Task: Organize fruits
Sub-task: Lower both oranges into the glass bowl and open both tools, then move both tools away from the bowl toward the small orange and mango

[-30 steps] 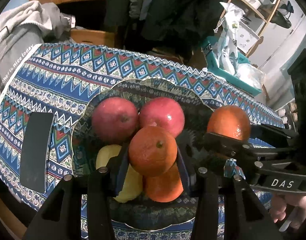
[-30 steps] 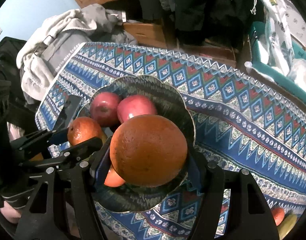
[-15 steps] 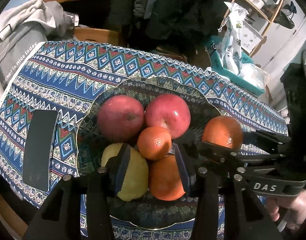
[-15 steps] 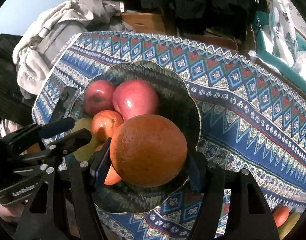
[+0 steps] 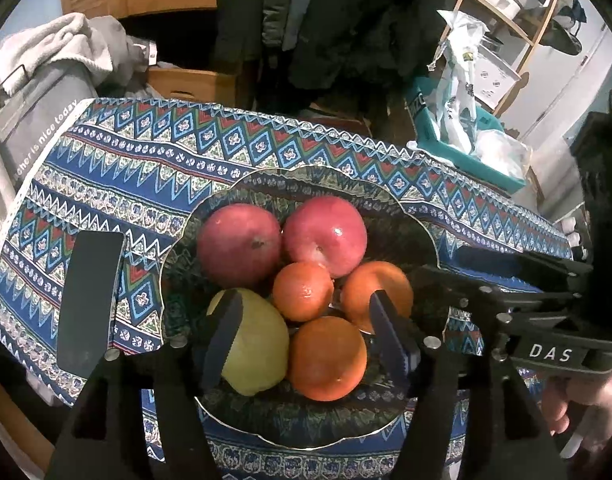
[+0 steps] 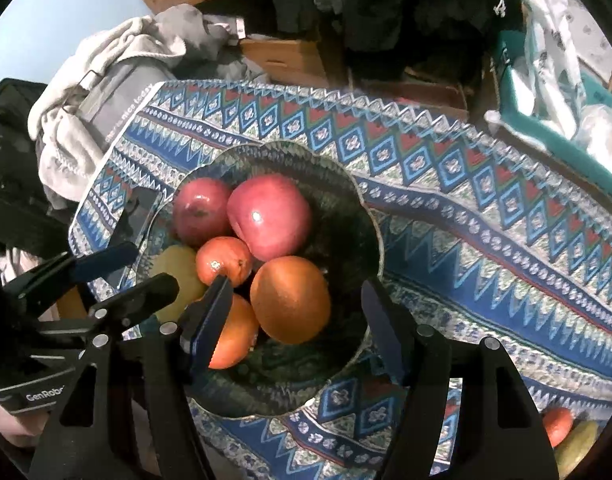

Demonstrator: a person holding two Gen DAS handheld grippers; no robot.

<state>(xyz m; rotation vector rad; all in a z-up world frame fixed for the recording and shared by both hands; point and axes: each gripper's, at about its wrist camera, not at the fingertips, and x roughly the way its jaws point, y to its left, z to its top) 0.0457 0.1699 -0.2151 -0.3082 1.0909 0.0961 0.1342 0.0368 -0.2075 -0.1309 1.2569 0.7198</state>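
A blue, red and white zigzag-patterned tablecloth (image 5: 154, 168) is covering the table, and a dark patterned scalloped-edge bowl (image 5: 385, 196) is sitting on it, nearer the viewer's side. The bowl is holding all the fruit I can count from here: two red apples, one on the left (image 5: 238, 245) and one on the right (image 5: 325, 235), are lying side by side at the back and touching; a large orange (image 6: 290, 299) is resting on the right side just in front of them; another orange (image 5: 326, 358) is lying at the front; a yellow-green pear-like fruit (image 5: 254, 346) is lying at the front left beside it; and a small round mandarin (image 5: 303, 291) is sitting in the middle, touching both apples. A flat black rectangular phone (image 5: 90, 306) is lying on the cloth just left of the bowl. The left gripper (image 5: 306, 328) is hanging over the front of the bowl with its jaws spread wide and nothing between them, its fingers framing the pear-like fruit and the front orange without gripping either. The right gripper (image 6: 294, 314) is hovering over the bowl's right side, likewise parted wide and empty, with the large orange lying loose between its blue-padded fingers (image 6: 212, 320).
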